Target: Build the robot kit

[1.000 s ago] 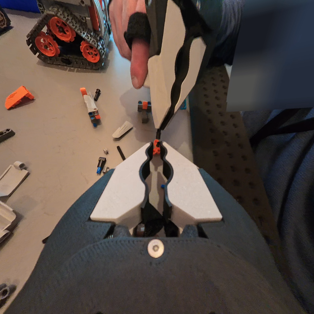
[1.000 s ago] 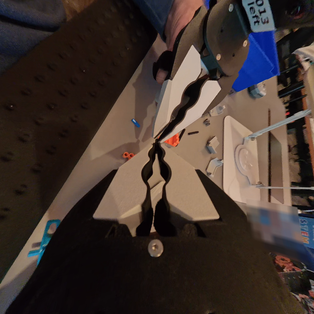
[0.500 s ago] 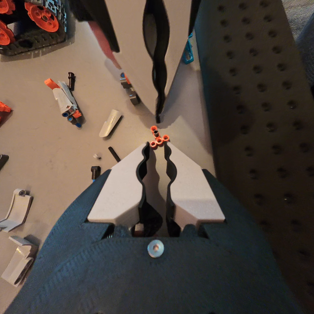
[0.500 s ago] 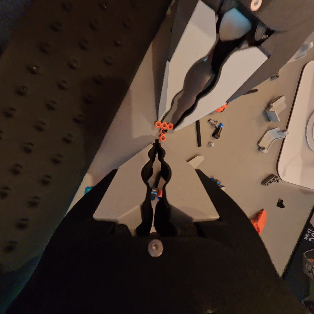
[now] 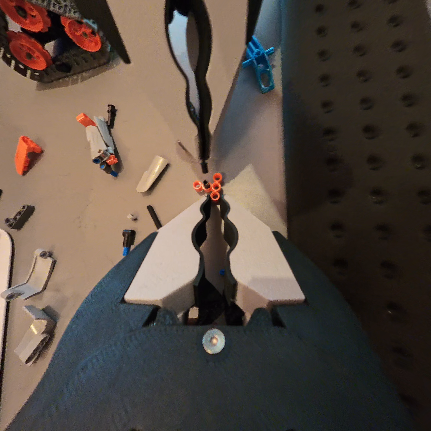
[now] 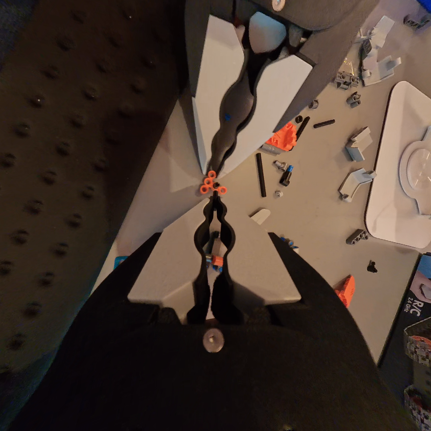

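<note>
My left gripper (image 5: pixel 214 198) is shut on a small orange connector (image 5: pixel 215 186) made of several rings and holds it just above the grey table. My right gripper (image 5: pixel 204 161) comes in from the top of the left wrist view. It is shut on a short black pin (image 5: pixel 204 166) that points at the connector, a small gap away. In the right wrist view my right gripper (image 6: pixel 215 198) is at the bottom, tip to tip with the left gripper (image 6: pixel 213 171), and the connector (image 6: pixel 206 182) is between them. A dark spot shows in one of its holes.
A tracked vehicle with orange wheels (image 5: pixel 46 44) stands at the far left. Loose parts lie about: a grey-white assembly (image 5: pixel 100 142), an orange wedge (image 5: pixel 25 154), a white panel (image 5: pixel 152 172), a blue piece (image 5: pixel 258 60), a black axle (image 6: pixel 260 177). A dark perforated mat (image 5: pixel 361 163) borders the table. A white tray (image 6: pixel 408 221) lies to the right. Only a small space, under 4 cm, lies between the two pairs of fingers. My left tips are roughly 5 centimetres from the black axle (image 6: pixel 260 177).
Both grippers have come down close over the table and stayed tip to tip. The left jaws opened a little, then narrowed again on the orange connector, which has turned.
</note>
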The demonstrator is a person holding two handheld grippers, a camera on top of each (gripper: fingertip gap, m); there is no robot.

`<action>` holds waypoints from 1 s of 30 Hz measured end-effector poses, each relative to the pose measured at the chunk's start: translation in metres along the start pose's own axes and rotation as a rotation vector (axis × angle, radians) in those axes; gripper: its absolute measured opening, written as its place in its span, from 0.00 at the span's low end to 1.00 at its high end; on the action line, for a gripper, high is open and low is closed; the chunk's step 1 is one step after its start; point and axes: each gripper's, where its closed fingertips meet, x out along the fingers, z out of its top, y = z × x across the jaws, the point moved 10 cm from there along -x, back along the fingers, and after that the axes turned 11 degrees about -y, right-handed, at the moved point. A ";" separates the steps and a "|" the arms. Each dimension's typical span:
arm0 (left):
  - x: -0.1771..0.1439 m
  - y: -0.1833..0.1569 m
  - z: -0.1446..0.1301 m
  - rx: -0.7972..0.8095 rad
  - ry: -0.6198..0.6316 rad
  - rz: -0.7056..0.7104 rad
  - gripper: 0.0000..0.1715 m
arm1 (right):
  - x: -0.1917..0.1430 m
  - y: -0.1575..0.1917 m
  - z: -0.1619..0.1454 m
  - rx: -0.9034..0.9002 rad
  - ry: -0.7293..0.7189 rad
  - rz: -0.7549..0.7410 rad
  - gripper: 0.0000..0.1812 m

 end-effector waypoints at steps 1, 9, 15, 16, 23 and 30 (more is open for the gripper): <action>0.001 0.001 0.000 -0.007 0.003 0.011 0.03 | -0.001 0.001 0.002 -0.007 0.006 0.002 0.00; 0.007 0.009 0.002 -0.030 0.013 0.038 0.03 | 0.009 0.004 0.006 -0.115 0.157 -0.020 0.00; 0.007 0.012 0.001 -0.052 0.005 0.022 0.03 | 0.011 0.004 0.011 -0.178 0.190 -0.028 0.00; 0.007 0.012 0.001 -0.057 0.003 0.018 0.03 | 0.011 0.004 0.011 -0.188 0.204 -0.028 0.00; 0.007 0.016 0.000 -0.063 -0.003 0.006 0.03 | 0.017 0.003 0.016 -0.237 0.246 -0.012 0.00; 0.007 0.018 0.000 -0.057 -0.001 0.000 0.03 | 0.022 0.001 0.019 -0.322 0.334 0.032 0.00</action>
